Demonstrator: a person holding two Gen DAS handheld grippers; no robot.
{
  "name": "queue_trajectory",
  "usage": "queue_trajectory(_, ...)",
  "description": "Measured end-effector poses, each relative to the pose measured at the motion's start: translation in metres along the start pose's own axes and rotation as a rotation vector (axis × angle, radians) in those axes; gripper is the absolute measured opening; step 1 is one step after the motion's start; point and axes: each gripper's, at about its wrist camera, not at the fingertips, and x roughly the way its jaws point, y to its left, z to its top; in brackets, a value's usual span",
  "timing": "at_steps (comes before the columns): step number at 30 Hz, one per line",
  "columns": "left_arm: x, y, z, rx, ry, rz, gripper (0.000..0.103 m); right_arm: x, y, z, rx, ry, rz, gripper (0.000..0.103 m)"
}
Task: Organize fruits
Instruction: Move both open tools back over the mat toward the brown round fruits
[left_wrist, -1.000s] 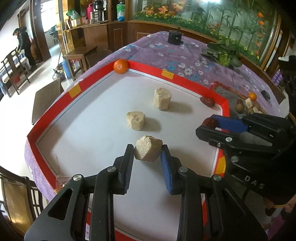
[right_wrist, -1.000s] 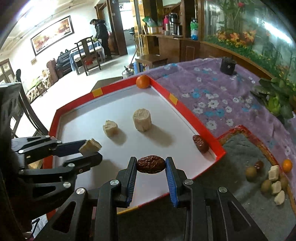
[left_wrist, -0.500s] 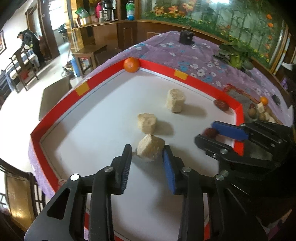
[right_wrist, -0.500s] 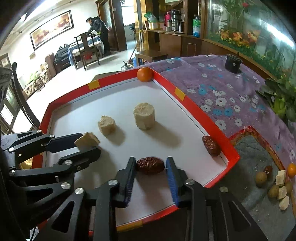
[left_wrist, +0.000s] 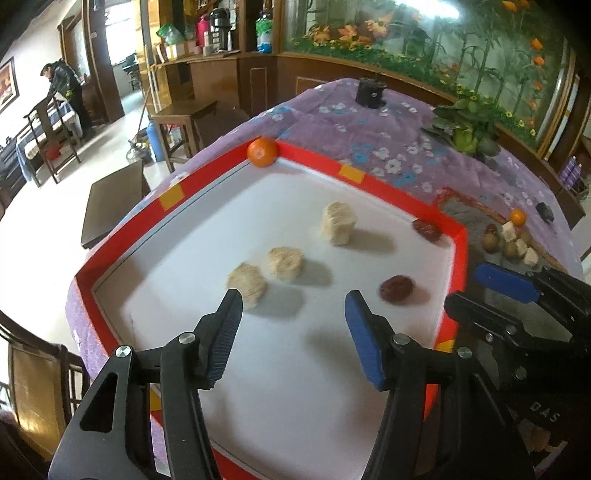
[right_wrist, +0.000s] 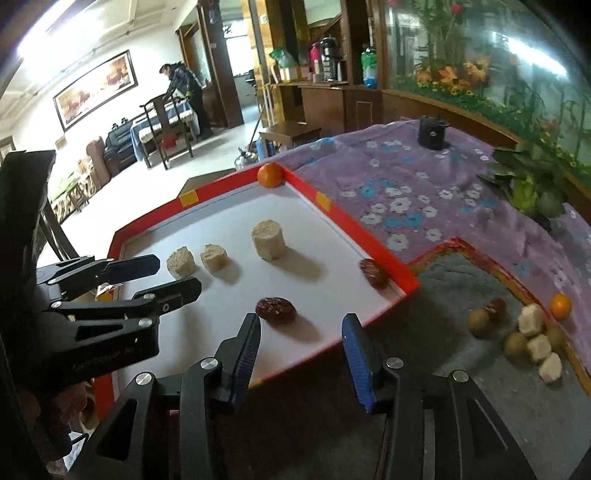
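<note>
Both tongs released over the red-rimmed tray

Left tongs (left_wrist: 293, 308) and right tongs (right_wrist: 301, 332) have just been opening, gripping nothing; on the tray (right_wrist: 391, 258) are lying two red dates (right_wrist: 276, 310), three pale chunks (left_wrist: 248, 285) and, farthest, one orange (right_wrist: 270, 175).

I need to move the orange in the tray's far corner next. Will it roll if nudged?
Probably. The orange looks round and smooth, so a sideways push may send it along the red tray wall. Wedged in the corner, it should stay put for a straight-on grip.
</note>
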Motion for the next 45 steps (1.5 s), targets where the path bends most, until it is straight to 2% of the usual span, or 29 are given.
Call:
queue_trajectory(10, -0.009, -0.064, 0.01, 0.084, -0.015, -0.083, 0.058, -0.053, -0.053, -0.034, 0.09, -0.031, -0.097, 0.045)
queue_trajectory(16, 0.0, -0.105, 0.014, 0.121, 0.026, -0.152, 0.058, -0.079, -0.093, -0.064, 0.161, -0.027, -0.171, 0.046)
queue_trajectory(25, 0.024, -0.157, 0.025, 0.199, 0.074, -0.216, 0.058, -0.091, -0.13, -0.084, 0.246, -0.033, -0.176, 0.046)
queue_trajectory(31, 0.049, -0.182, 0.038, 0.229, 0.102, -0.217, 0.058, -0.087, -0.144, -0.087, 0.264, -0.028, -0.167, 0.046)
queue_trajectory(37, 0.068, -0.196, 0.044, 0.25, 0.123, -0.223, 0.058, -0.085, -0.153, -0.089, 0.277, -0.031, -0.159, 0.046)
queue_trajectory(43, 0.08, -0.203, 0.05, 0.262, 0.109, -0.226, 0.058, -0.082, -0.156, -0.088, 0.272, -0.033, -0.153, 0.046)
queue_trajectory(44, 0.082, -0.204, 0.05, 0.272, 0.115, -0.229, 0.053, -0.081, -0.156, -0.088, 0.271, -0.03, -0.153, 0.046)
queue_trajectory(45, 0.085, -0.206, 0.049, 0.282, 0.122, -0.233, 0.041, -0.08, -0.157, -0.087, 0.271, -0.027, -0.152, 0.046)
